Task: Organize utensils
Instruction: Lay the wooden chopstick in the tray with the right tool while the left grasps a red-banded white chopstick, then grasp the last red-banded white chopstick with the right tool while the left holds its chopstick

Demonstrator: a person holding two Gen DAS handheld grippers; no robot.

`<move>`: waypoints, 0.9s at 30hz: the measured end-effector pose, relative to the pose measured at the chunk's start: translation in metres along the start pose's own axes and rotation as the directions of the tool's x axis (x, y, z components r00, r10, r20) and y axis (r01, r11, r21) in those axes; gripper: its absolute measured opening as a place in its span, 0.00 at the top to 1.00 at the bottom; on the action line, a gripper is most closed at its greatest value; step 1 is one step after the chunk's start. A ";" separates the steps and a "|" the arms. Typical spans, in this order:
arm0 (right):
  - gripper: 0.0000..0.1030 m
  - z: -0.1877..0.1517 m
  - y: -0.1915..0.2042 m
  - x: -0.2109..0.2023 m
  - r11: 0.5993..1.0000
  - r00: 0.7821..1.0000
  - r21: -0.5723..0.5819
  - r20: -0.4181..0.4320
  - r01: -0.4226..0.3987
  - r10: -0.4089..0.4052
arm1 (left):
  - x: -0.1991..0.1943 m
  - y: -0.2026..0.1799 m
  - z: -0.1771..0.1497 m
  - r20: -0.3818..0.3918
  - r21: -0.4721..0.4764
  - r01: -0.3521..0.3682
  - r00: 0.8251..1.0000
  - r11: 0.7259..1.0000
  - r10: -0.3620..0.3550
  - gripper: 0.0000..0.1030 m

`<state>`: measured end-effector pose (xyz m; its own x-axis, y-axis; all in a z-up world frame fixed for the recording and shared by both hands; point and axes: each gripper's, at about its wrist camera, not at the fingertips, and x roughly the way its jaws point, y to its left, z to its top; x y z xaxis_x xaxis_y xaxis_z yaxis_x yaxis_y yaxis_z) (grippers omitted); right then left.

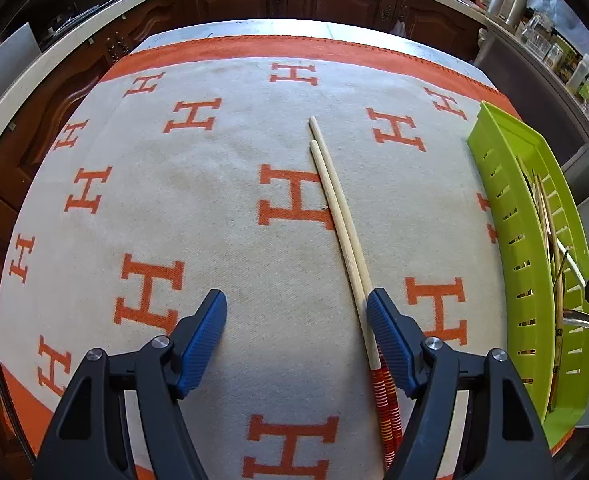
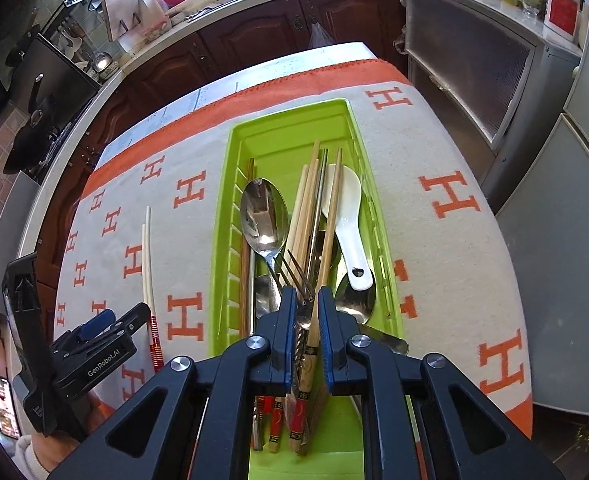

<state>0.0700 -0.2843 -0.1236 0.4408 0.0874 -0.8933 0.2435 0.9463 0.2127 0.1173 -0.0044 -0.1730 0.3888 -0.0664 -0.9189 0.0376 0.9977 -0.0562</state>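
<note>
the left gripper (image 1: 296, 308), jaws wide apart, hovers over the chopsticks (image 1: 336, 200) lying lengthwise along its right jaw, left of the green tray (image 2: 294, 132), where the right gripper (image 2: 305, 308) seems clamped on a fork (image 2: 297, 276).

Left wrist view: looks forward and down, close above the cloth (image 1: 214, 200), tray (image 1: 494, 216) at its right edge. Right wrist view: looks steeply down, close over the tray (image 2: 286, 128). Shared: tray, cloth, pale chopsticks (image 1: 334, 196) (image 2: 147, 256).
</note>
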 end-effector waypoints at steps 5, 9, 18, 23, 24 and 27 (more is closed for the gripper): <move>0.89 -0.002 0.010 -0.005 1.000 1.000 -0.031 0.010 -0.008 0.008 | -0.004 0.004 -0.003 0.018 0.008 -0.033 0.999 0.999 0.033 0.34; 0.89 -0.003 0.018 -0.006 0.999 1.000 -0.052 0.011 -0.006 0.007 | -0.005 0.001 -0.004 0.029 0.034 -0.055 0.998 0.998 0.054 0.34; 0.89 -0.009 0.025 -0.009 0.997 1.000 -0.078 0.012 -0.014 0.015 | -0.002 -0.013 -0.001 0.014 0.099 -0.113 0.994 0.989 0.113 0.42; 0.89 -0.011 0.028 -0.012 0.995 0.999 -0.093 0.018 -0.025 0.027 | -0.006 -0.014 -0.004 0.012 0.129 -0.074 0.997 0.989 0.073 0.92; 0.89 -0.010 0.029 -0.013 0.995 0.999 -0.098 0.019 -0.031 0.033 | -0.006 -0.015 -0.005 0.009 0.139 -0.075 0.997 0.987 0.074 0.97; 0.89 -0.013 0.039 -0.015 0.990 0.998 -0.127 0.017 -0.056 0.059 | -0.007 -0.010 -0.006 0.006 0.108 -0.032 0.999 0.994 0.031 0.97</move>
<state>0.0622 -0.2446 -0.1073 0.4688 0.1378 -0.8725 0.1066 0.9717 0.2108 0.1087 -0.0137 -0.1681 0.3957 -0.0353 -0.9177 0.1247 0.9921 0.0157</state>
